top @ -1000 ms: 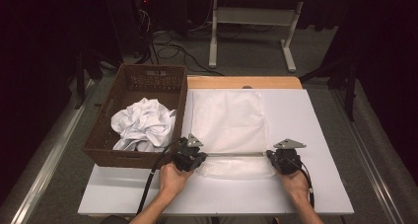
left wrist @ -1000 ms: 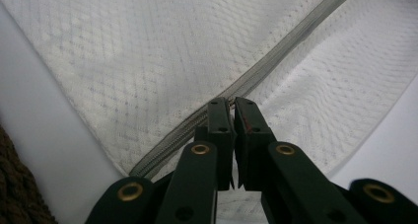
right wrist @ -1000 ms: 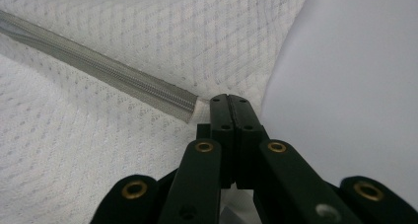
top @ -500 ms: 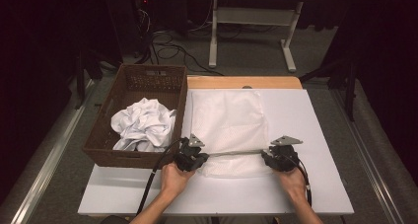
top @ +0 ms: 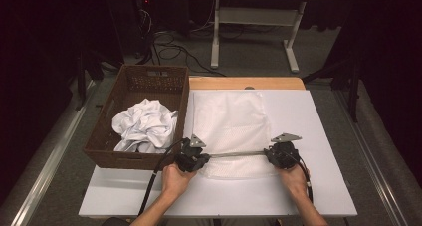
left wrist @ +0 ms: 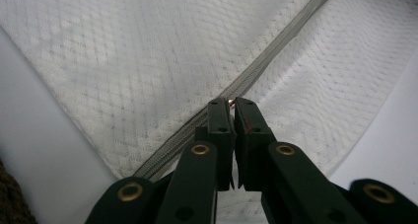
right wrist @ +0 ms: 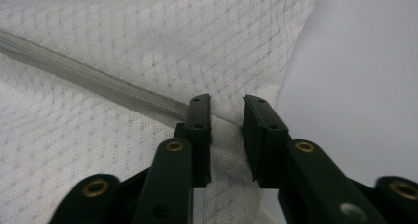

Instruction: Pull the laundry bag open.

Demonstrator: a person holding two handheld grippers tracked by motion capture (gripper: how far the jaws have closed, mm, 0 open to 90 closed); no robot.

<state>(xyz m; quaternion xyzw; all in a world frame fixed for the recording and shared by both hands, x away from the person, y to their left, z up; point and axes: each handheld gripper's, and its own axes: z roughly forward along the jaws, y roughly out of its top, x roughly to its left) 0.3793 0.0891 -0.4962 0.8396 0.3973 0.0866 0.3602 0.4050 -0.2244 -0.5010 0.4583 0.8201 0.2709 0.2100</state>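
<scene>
Left gripper (left wrist: 228, 105) pinching the zipper pull (left wrist: 230, 102), right gripper (right wrist: 226, 105) just closing, slightly parted (mesh bag (right wrist: 148, 46) edge between), pads off.

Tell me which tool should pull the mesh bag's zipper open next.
Left, probably. The left tool is shut on the small metal zipper pull of the mesh bag, while the right tool, at the zipper's far end, has just been closing and could steady the bag.

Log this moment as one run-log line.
left tool shut on zipper pull | right tool closing around mesh bag edge
</scene>
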